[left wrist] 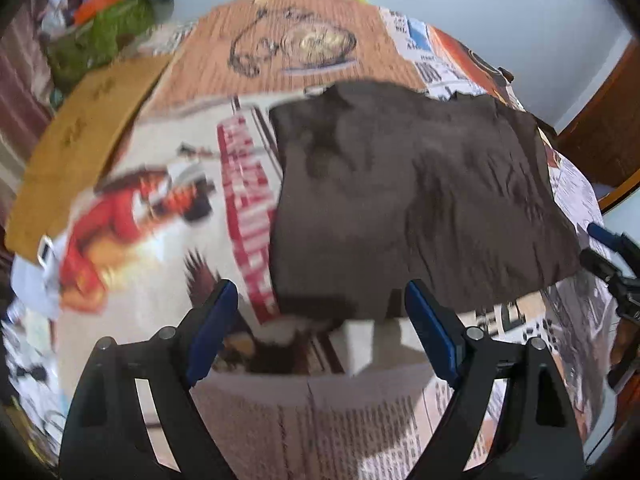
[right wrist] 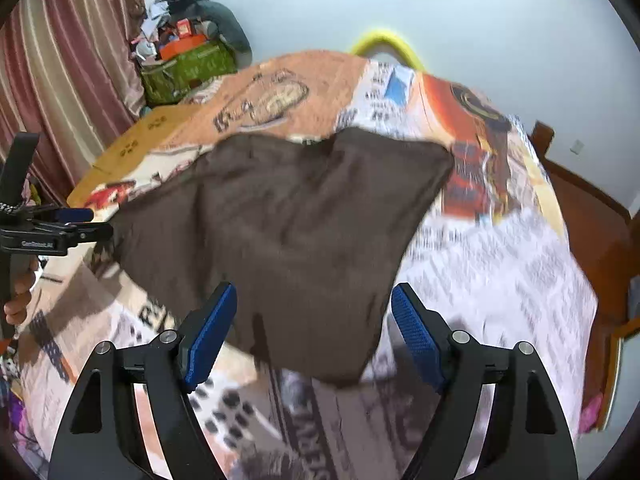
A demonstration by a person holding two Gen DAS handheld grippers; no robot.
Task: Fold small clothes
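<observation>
In front of me lies a bed covered by a printed bedspread [right wrist: 492, 264] with newspaper-style text, orange panels and a red cartoon figure [left wrist: 120, 220]. A flat cardboard sheet [right wrist: 136, 148] rests along its far left side. Beyond it, a green bag [right wrist: 188, 72] overflows with clutter beside striped maroon curtains [right wrist: 68, 80]. A yellow hoop [right wrist: 386, 42] peeks above the far edge against a pale wall [right wrist: 500, 12].
</observation>
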